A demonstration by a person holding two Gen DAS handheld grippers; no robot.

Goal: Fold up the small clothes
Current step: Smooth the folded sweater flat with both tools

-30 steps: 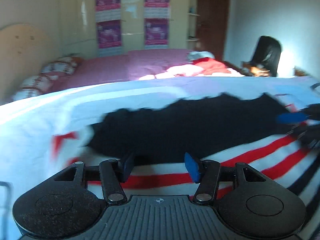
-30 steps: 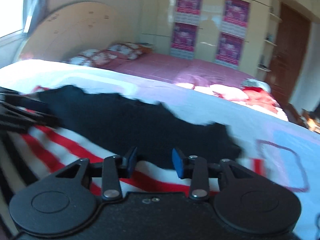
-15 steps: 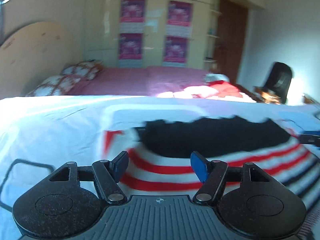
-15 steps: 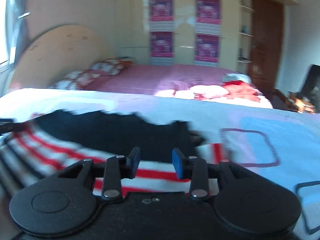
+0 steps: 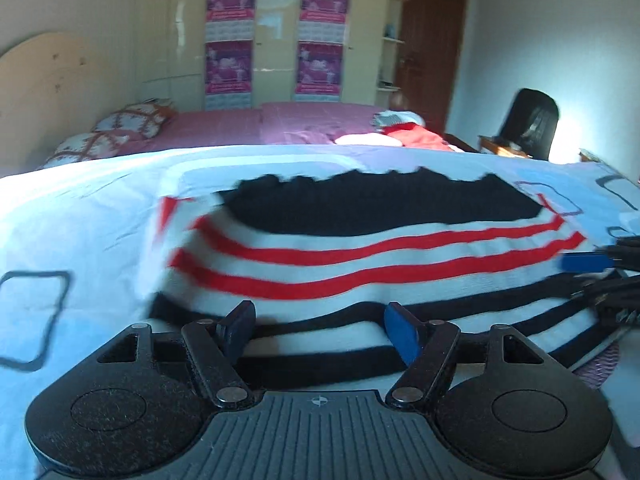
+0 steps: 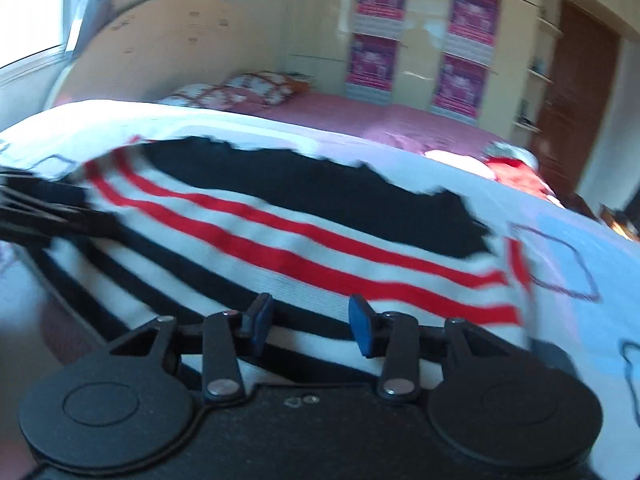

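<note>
The left gripper [image 5: 320, 330] has its blue-padded jaws wide and opening, the right gripper [image 6: 310, 324] narrower and opening too; both grip nothing. Just beyond lies the knitted white garment with red and black stripes [image 5: 360, 268], flat on a pale blue printed bedsheet [image 5: 80, 208].

Cloth on the bed, plastic in the hand-held grippers

The striped garment [image 5: 360, 264] is a soft, matt knit with fine ribbing; the sheet [image 5: 80, 216] beneath is smooth thin cloth. The left hand-held gripper [image 5: 320, 332] has grainy matt black plastic, the wardrobe [image 5: 276, 28] a glossy cream finish.
</note>
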